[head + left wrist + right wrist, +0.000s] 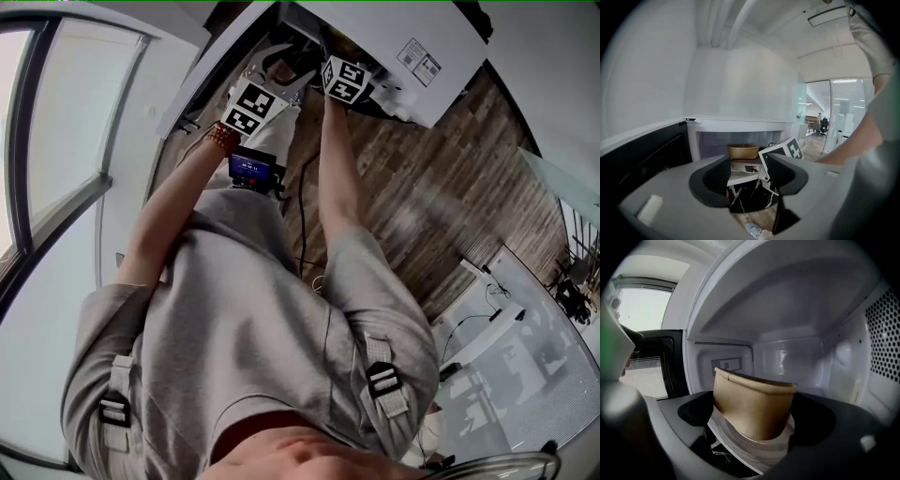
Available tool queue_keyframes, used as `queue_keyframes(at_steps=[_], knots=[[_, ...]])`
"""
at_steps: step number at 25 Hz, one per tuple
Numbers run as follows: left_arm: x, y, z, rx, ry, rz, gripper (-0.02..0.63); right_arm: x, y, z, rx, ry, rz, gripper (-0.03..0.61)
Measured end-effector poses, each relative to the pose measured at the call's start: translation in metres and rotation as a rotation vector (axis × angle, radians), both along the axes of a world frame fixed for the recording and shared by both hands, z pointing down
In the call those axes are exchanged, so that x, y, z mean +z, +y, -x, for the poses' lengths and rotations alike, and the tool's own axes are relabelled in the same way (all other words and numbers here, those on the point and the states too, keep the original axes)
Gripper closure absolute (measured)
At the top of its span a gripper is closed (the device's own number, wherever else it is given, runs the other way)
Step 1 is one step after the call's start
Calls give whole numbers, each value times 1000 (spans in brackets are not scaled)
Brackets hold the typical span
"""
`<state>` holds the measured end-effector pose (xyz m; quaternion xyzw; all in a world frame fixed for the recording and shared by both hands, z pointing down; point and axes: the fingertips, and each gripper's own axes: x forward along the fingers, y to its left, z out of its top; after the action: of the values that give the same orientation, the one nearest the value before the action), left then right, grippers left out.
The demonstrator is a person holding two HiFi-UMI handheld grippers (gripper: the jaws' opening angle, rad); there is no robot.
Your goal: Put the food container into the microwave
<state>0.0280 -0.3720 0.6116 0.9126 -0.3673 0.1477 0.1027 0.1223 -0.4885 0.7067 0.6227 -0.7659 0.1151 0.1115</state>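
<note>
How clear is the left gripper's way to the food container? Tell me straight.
Probably clear: the microwave door stands open, and the left gripper, jaws apart and empty, faces the food container. The right gripper, shut on it, crowds one side.

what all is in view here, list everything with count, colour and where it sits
food container: one, brown, between the right gripper's jaws, inside the microwave
microwave: one, white, in front of the person, door open
microwave door: one, black inner face, at the left of the opening
turntable: one, whitish, below the food container
floor: one, brown wood, beneath the person
bracelet: one, orange-brown beads, on the left wrist
shirt: one, grey, on the person
marker cubes: two, black and white, one on each gripper
left gripper: one, grey, jaws apart and empty, facing the microwave
right gripper: one, grey, jaws closed on the food container
</note>
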Motion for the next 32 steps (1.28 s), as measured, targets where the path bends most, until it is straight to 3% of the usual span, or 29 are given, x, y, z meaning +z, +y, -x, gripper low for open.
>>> queue_keyframes(at_steps=[19, 32], knots=[[7, -3, 10, -21, -10, 21, 390, 29, -3, 0, 23, 210, 141, 40], [8, 5, 1, 10, -15, 20, 388, 37, 13, -3, -8, 191, 166, 31]])
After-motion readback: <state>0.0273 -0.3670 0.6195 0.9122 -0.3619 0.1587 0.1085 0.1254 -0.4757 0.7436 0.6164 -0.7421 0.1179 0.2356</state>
